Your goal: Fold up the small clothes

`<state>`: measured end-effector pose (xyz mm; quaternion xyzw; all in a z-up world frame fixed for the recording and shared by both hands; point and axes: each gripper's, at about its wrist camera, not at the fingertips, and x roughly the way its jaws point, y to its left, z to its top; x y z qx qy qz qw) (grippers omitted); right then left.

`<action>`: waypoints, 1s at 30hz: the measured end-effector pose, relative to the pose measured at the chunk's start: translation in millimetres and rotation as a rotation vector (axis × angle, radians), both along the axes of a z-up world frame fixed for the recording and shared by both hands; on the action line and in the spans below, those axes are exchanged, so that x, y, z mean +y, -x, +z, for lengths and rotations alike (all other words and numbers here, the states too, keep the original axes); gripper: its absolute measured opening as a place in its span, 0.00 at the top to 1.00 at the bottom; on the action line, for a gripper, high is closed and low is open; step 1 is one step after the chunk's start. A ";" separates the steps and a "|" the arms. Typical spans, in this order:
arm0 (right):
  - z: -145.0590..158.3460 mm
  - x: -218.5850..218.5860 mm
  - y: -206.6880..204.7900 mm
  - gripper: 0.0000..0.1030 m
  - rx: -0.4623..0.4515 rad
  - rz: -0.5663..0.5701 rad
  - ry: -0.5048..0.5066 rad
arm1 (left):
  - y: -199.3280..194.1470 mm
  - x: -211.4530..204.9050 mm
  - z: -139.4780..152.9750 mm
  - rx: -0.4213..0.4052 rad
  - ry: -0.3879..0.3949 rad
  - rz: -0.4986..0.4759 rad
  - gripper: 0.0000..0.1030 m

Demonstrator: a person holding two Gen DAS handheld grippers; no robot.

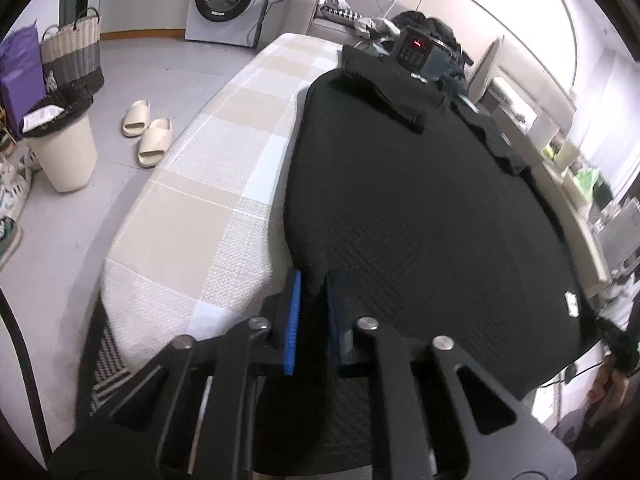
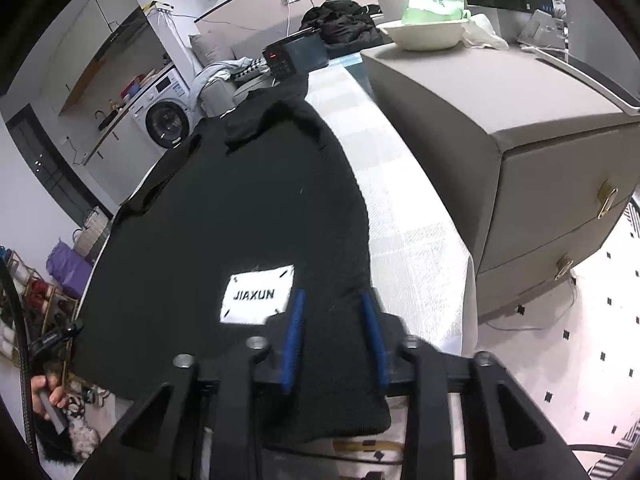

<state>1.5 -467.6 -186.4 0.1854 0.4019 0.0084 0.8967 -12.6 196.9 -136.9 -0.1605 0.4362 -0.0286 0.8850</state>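
Note:
A black knitted garment [image 1: 420,208] lies spread flat on a beige-and-white checked bed cover [image 1: 208,184], its sleeves folded in at the far end. My left gripper [image 1: 313,312] is shut on its near left hem, with a fold of black cloth pinched between the blue pads [image 1: 295,316]. In the right wrist view the same garment [image 2: 240,208] shows a white "JIAXUN" label [image 2: 258,294]. My right gripper [image 2: 334,328] holds the near right corner; the black cloth fills the gap between its blue pads [image 2: 294,336].
A grey drawer cabinet [image 2: 520,140] stands close along the bed's right side, with a bowl and a green bag [image 2: 432,4] on top. A dark device with red digits [image 1: 418,50] sits beyond the garment. On the floor to the left are slippers [image 1: 146,132], a white bin [image 1: 66,148] and a woven basket [image 1: 72,52].

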 end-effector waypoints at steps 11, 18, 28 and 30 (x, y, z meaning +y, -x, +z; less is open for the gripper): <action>3.3 -19.6 13.7 0.94 -0.033 -0.036 -0.111 | 9.1 -1.4 8.0 -0.023 -0.003 -0.022 0.94; 1.5 -17.6 13.5 0.86 0.010 -0.012 -0.126 | 24.6 -1.6 5.8 0.003 -0.027 -0.044 0.83; 10.3 4.6 7.9 0.94 -0.064 0.030 -0.059 | 30.1 -0.1 2.4 -0.034 -0.008 -0.011 0.94; 18.5 5.6 12.7 0.94 -0.111 0.054 -0.076 | 33.2 0.9 7.8 -0.060 -0.015 -0.007 0.94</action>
